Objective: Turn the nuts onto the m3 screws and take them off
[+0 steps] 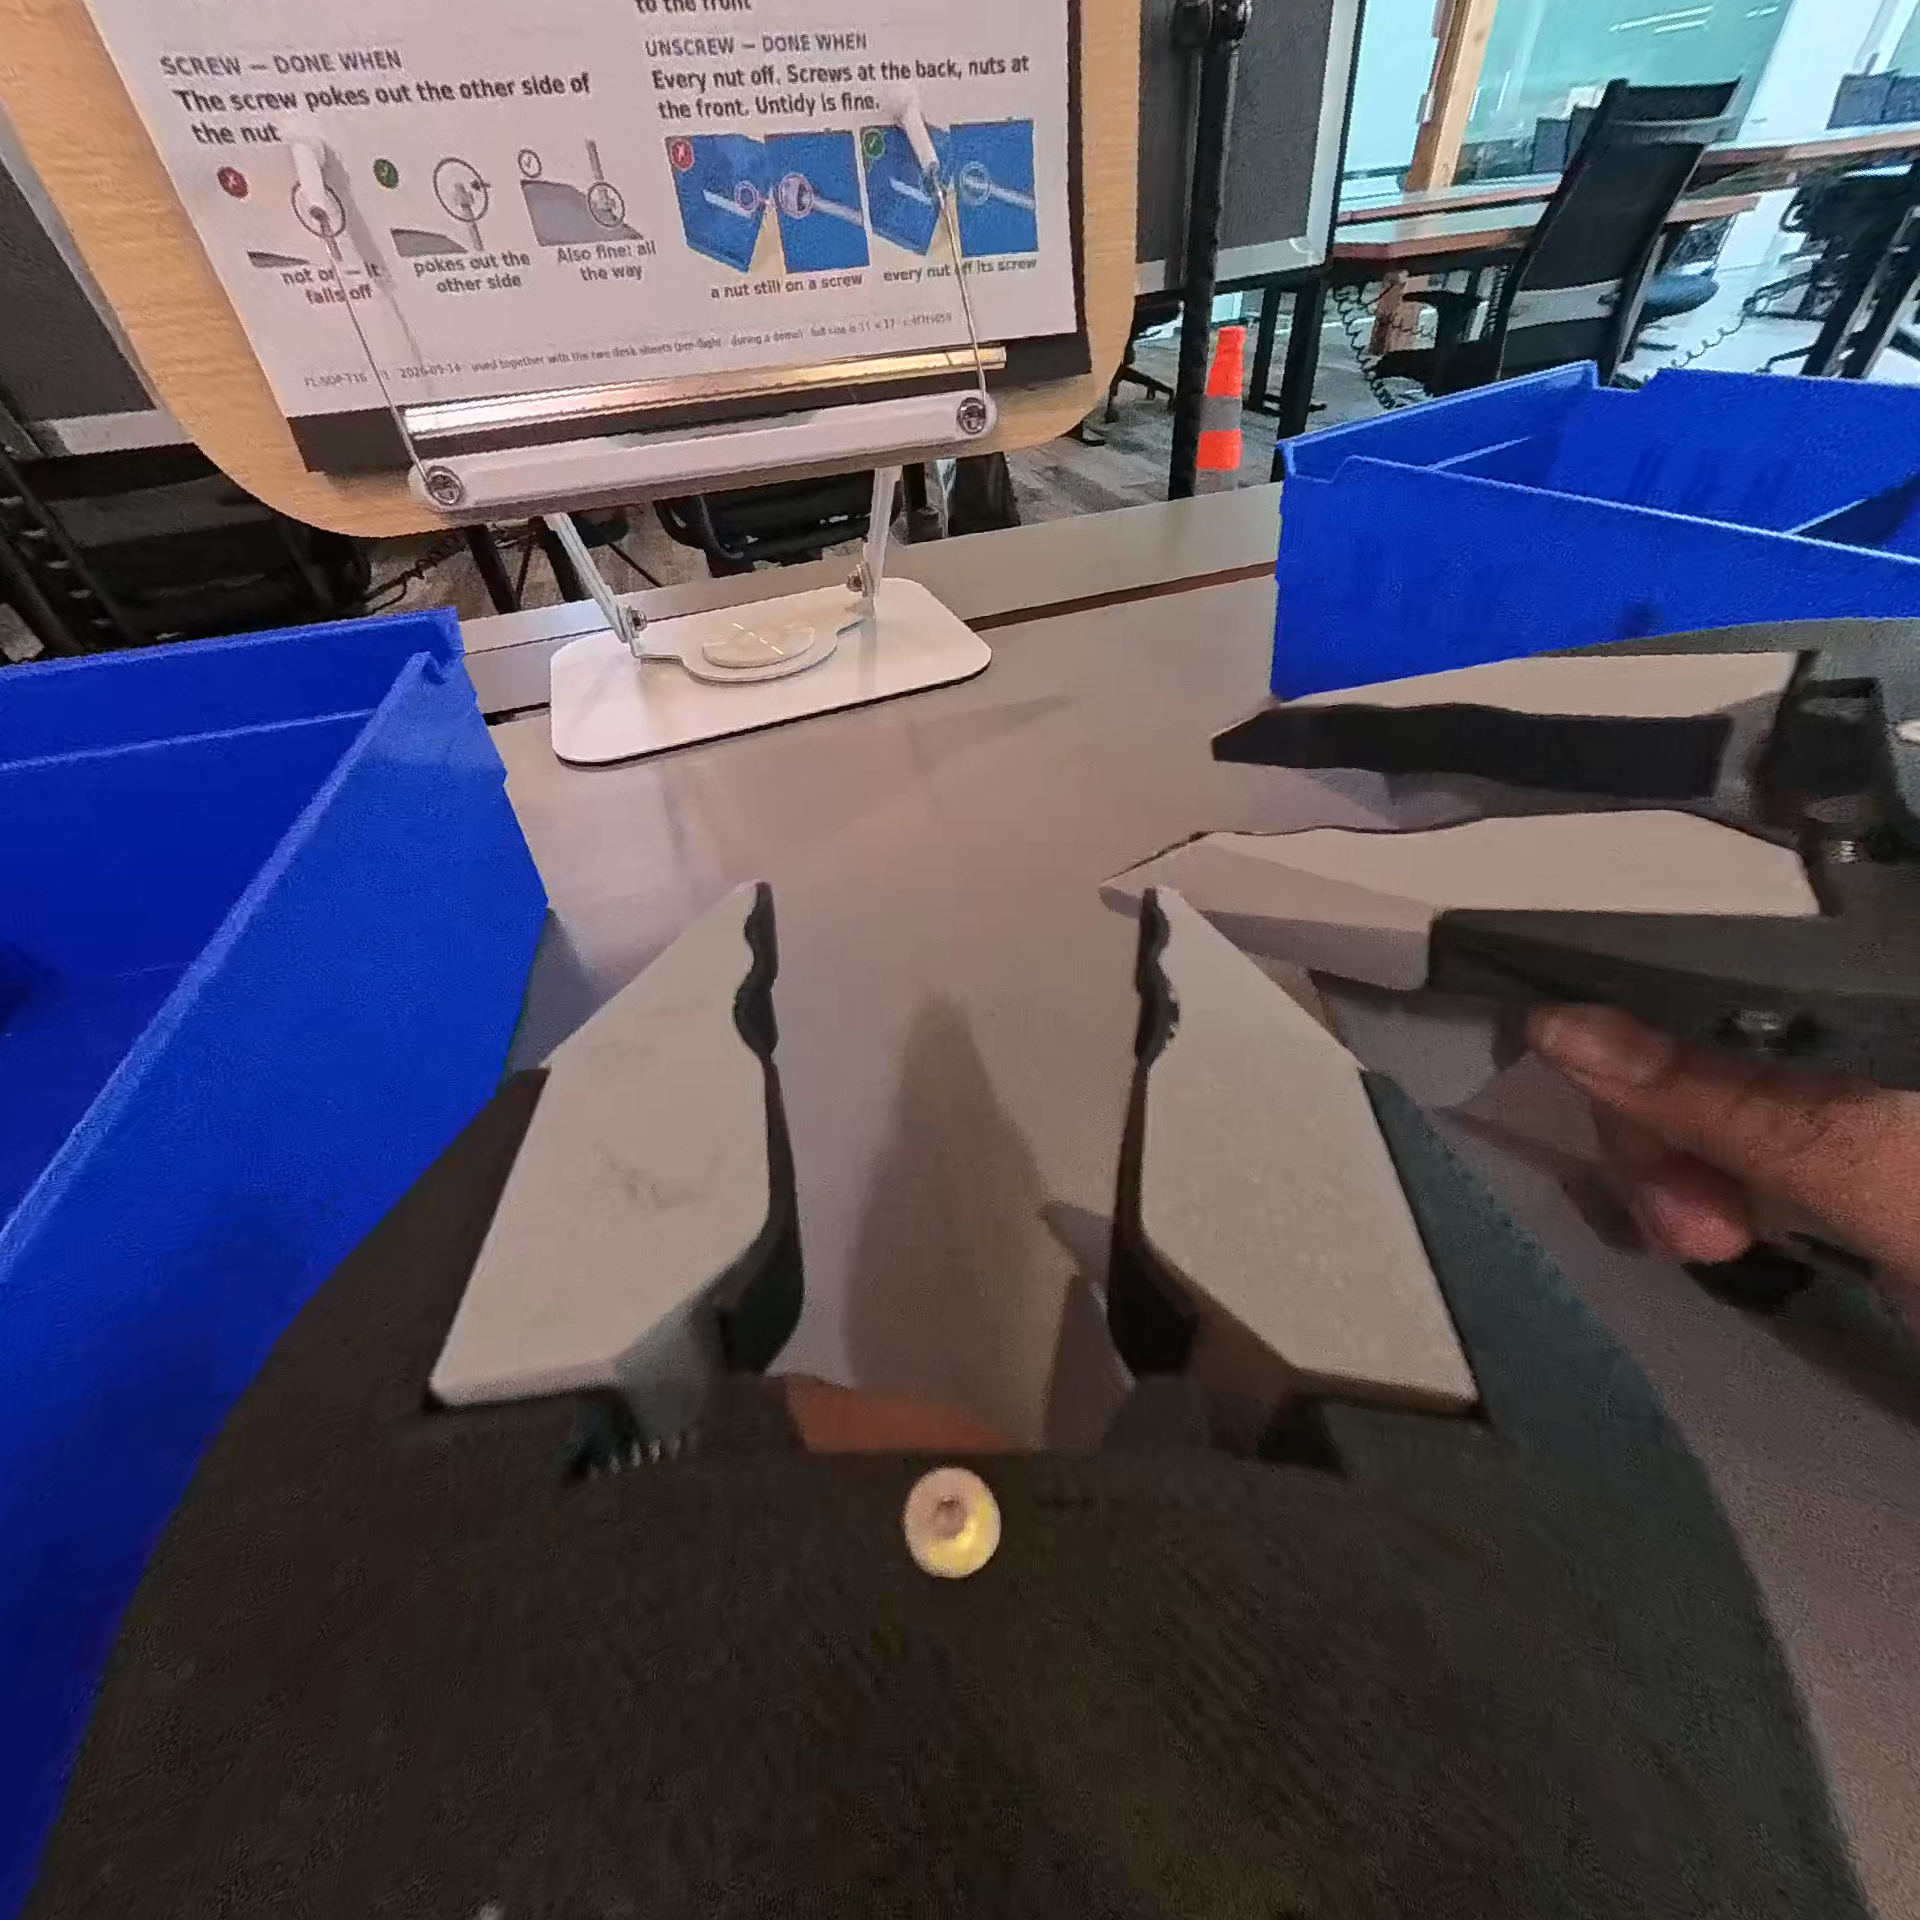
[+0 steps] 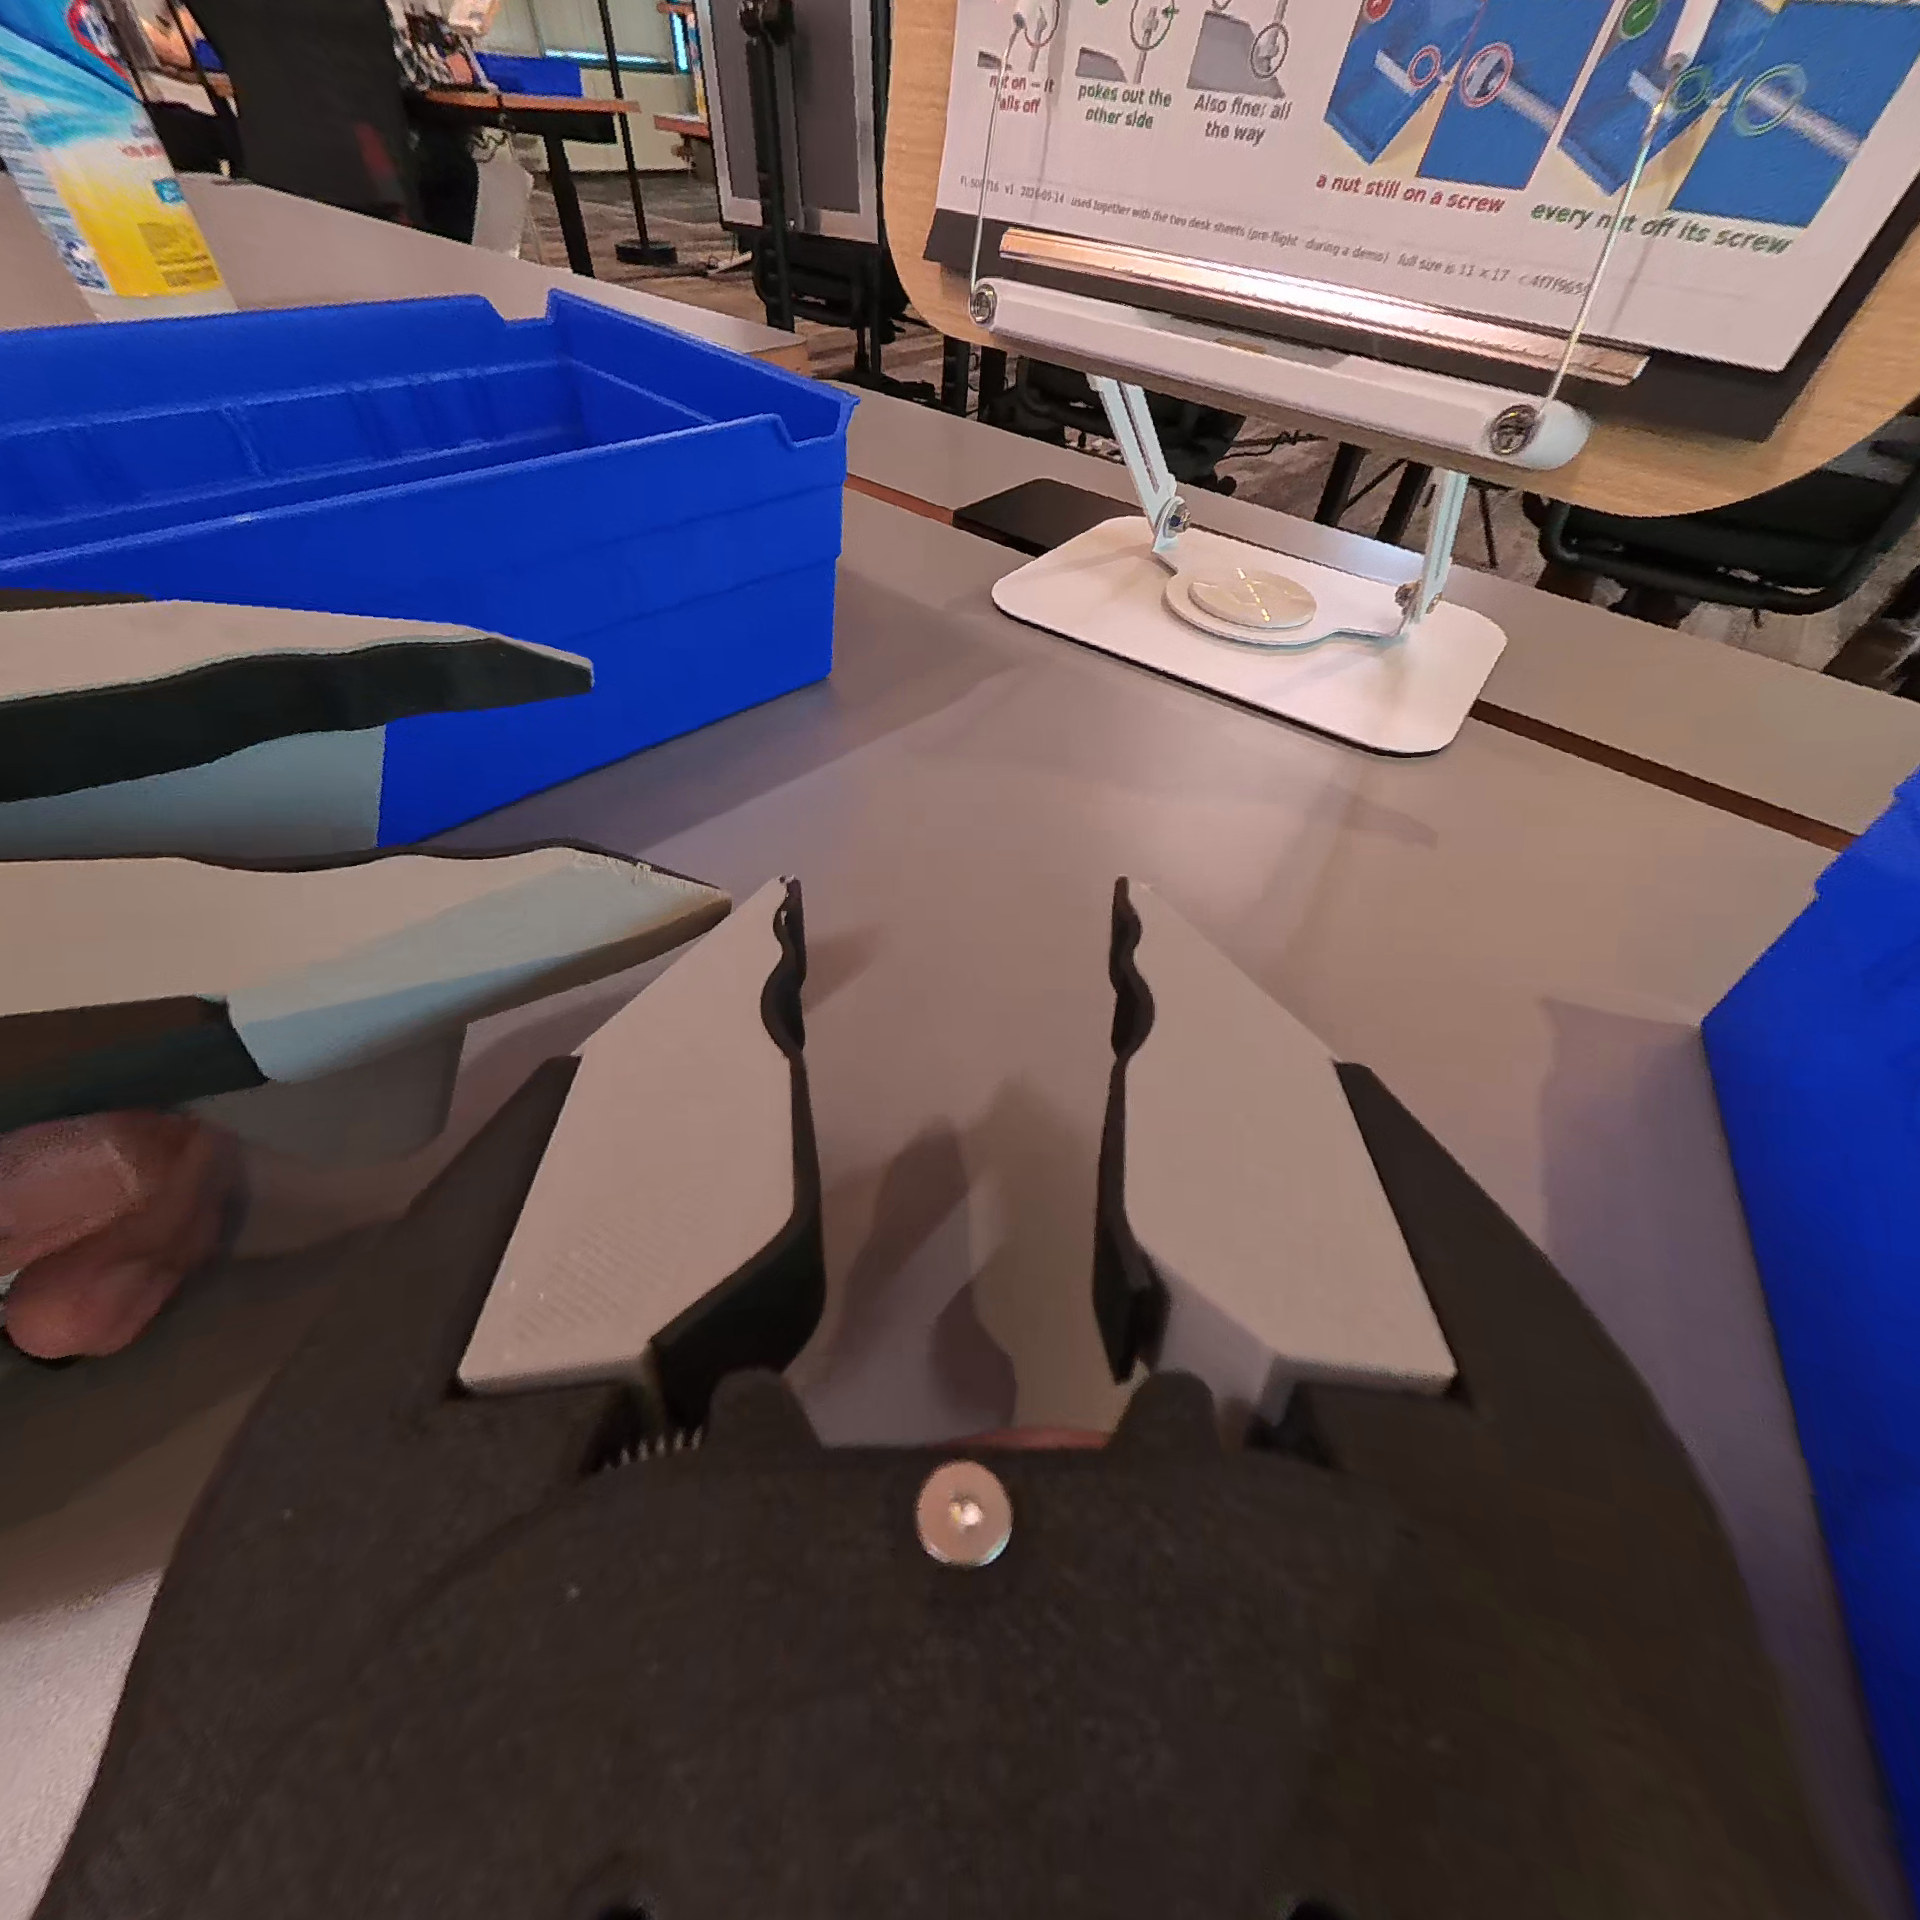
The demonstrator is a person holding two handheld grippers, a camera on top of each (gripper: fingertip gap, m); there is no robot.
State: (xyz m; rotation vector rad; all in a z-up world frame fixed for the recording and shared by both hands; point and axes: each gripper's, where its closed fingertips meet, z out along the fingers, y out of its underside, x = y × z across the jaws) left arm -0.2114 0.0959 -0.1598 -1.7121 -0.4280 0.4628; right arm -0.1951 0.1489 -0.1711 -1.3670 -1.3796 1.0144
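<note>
1. I hold my left gripper (image 1: 954, 904), grey wedge fingers with black toothed inner pads, spread wide with nothing between the jaws; only the bare grey tabletop (image 1: 935, 790) shows in the gap.

2. My right gripper (image 2: 956, 894) is the same build and is likewise spread and empty. In the left wrist view it comes in from the right side (image 1: 1164, 821), tips pointing across toward the left tool, just beside it.

3. No nuts or M3 screws are visible in either view. I judge they lie inside the bins, but I cannot tell which one or which compartment.

4. The relation that matters is that the bins flank me. The blue plastic divided bin on my left (image 1: 239, 935) sits just beside the left gripper; its interior (image 2: 416, 436) looks bare where I can see it from the right wrist view.

5. The second blue plastic bin on my right (image 1: 1558, 540) is nearer the right gripper; its wall (image 2: 1829, 1247) crowds that view's edge, and its floor is hidden.

6. Which way any screw points, and its long axis, I cannot tell, since none is in sight.

7. Straight ahead stands a white metal stand holding a printed instruction sheet (image 1: 665, 208), well clear of both tools.

8. My judgement is that the work has not begun, and either tool must rise over a bin wall first.
</note>
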